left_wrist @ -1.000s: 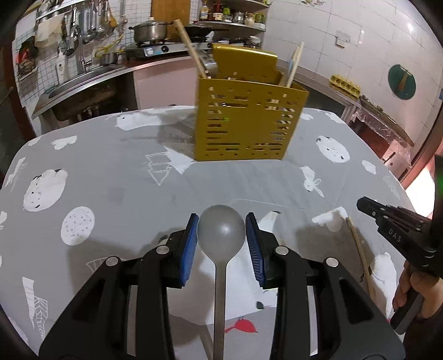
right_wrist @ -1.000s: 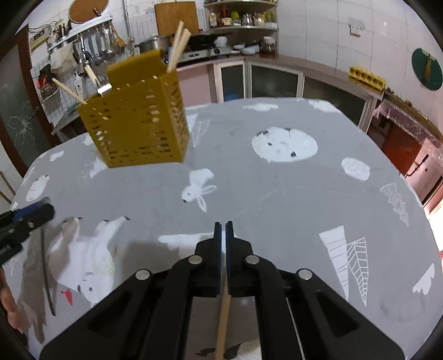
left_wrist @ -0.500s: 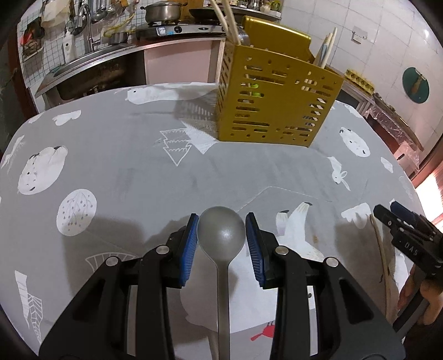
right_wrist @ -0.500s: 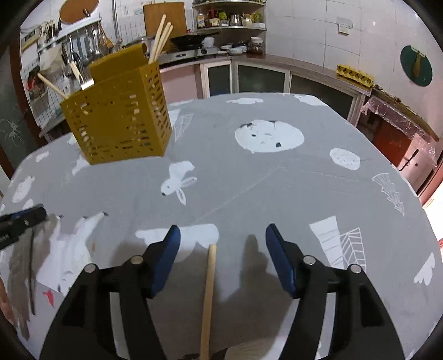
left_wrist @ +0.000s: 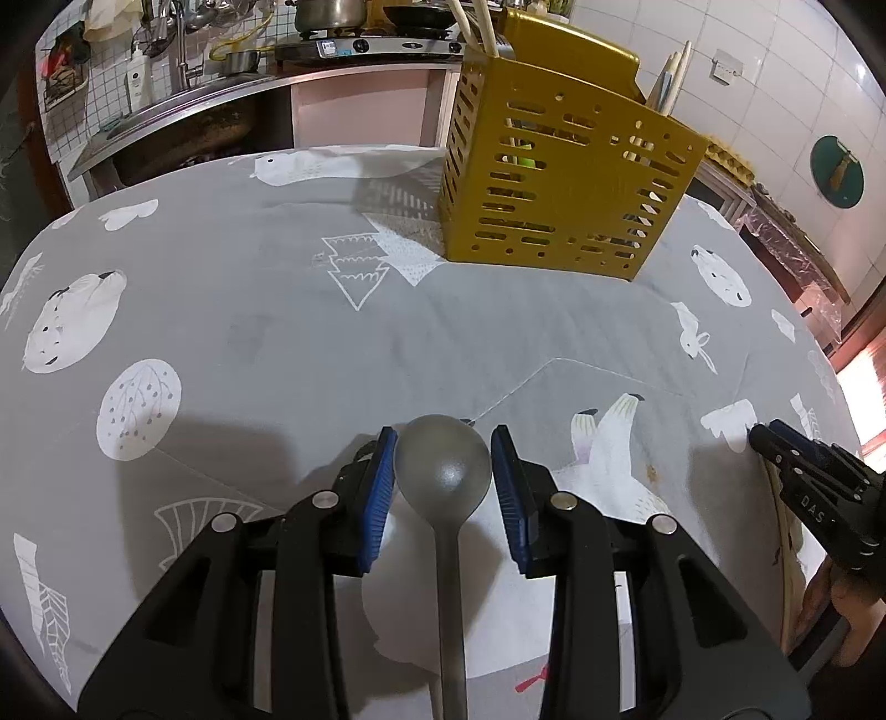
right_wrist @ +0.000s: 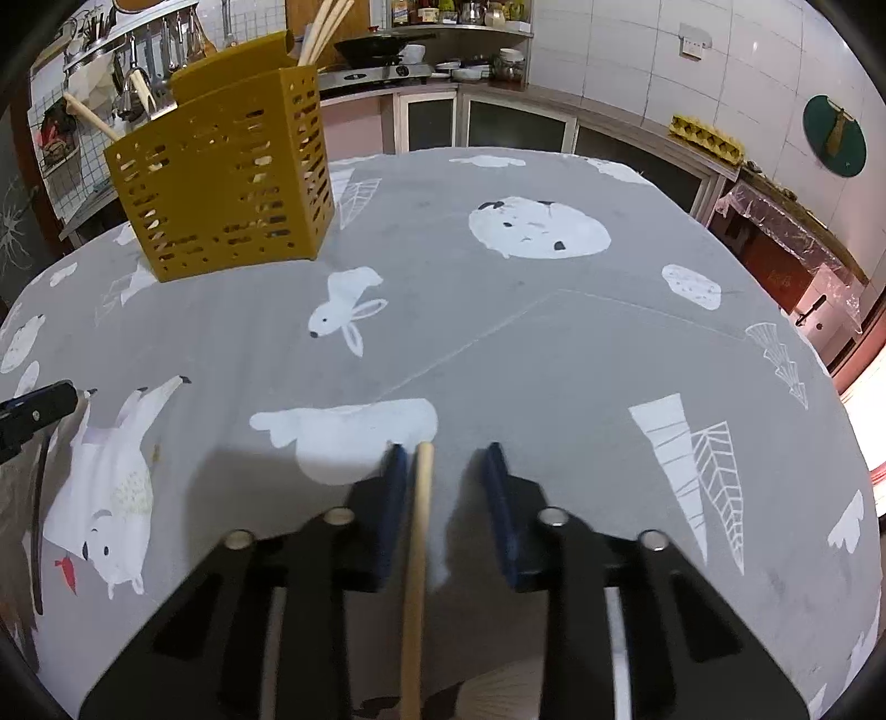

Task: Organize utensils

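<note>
A grey metal spoon (left_wrist: 443,471) lies on the grey tablecloth between the blue pads of my left gripper (left_wrist: 443,471); the pads stand at the bowl's two sides with little or no gap. A wooden chopstick (right_wrist: 418,531) lies on the cloth between the jaws of my right gripper (right_wrist: 443,459), which is open, the stick close to its left pad. A yellow slotted utensil holder (left_wrist: 565,183) stands at the far side of the table with chopsticks and a wooden handle in it; it also shows in the right wrist view (right_wrist: 221,188).
The round table (right_wrist: 554,332) wears a grey cloth with white animal prints. Behind it are a sink (left_wrist: 183,127), a stove with a pot (left_wrist: 332,16) and kitchen cabinets (right_wrist: 498,122). The right gripper shows at the right edge of the left wrist view (left_wrist: 808,487).
My right gripper has opened, then partly narrowed around the chopstick, which now lies on the cloth. My left gripper has moved closer to the holder with the spoon between its pads.
</note>
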`<state>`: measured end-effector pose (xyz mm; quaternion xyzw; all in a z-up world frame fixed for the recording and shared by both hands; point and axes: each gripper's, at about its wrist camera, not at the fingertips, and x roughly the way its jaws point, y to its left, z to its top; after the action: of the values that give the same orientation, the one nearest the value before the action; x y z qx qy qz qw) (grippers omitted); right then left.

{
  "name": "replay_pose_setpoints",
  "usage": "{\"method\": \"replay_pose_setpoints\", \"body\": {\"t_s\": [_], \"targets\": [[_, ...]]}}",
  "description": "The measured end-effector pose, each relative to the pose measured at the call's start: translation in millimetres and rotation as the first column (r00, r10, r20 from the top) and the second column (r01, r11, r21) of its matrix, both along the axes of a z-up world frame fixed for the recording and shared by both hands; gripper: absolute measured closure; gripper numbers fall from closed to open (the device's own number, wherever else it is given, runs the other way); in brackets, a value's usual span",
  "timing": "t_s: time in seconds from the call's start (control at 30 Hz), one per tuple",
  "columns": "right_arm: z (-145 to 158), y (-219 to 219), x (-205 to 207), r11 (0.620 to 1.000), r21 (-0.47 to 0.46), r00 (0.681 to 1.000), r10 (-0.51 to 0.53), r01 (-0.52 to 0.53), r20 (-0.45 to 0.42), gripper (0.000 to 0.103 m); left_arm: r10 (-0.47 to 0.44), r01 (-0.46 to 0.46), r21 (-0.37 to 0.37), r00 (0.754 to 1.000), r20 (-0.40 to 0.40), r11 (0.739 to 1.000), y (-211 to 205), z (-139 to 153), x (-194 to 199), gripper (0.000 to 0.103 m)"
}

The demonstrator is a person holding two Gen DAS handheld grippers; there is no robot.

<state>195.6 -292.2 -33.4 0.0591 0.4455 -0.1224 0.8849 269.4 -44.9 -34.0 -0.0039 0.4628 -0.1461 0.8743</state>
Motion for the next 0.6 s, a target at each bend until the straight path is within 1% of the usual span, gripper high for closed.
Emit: {"method": "replay_pose_setpoints", "body": {"t_s": [0.07, 0.1, 0.33, 0.5, 0.6], "targets": [[-1, 1, 2, 1.0, 0.01, 1.0, 0.003, -0.003, -0.003, 0.093, 0.001, -0.001, 0.0, 1.0, -0.002, 1.0, 0, 0, 0, 0.069], [0, 3, 3, 1.0, 0.013, 1.0, 0.01, -0.01, -0.004, 0.096, 0.002, -0.002, -0.001, 1.0, -0.002, 1.0, 0, 0, 0, 0.069], [6, 3, 5, 0.998, 0.043, 0.999, 0.045, -0.046, 0.021, 0.096, 0.017, -0.016, -0.025, 0.999, 0.035, 1.0, 6, 12, -5, 0.069], [28, -1, 0, 0.998, 0.05, 0.994, 0.031, -0.037, 0.109, 0.097, 0.019, -0.016, -0.038, 0.996, 0.082, 0.999, 7, 30, -12, 0.069], [45, -4, -4, 0.997, 0.067, 0.983, 0.026, -0.039, 0.184, 0.097, 0.018, -0.013, -0.039, 0.992, 0.127, 0.999, 8, 41, -19, 0.069]]}}
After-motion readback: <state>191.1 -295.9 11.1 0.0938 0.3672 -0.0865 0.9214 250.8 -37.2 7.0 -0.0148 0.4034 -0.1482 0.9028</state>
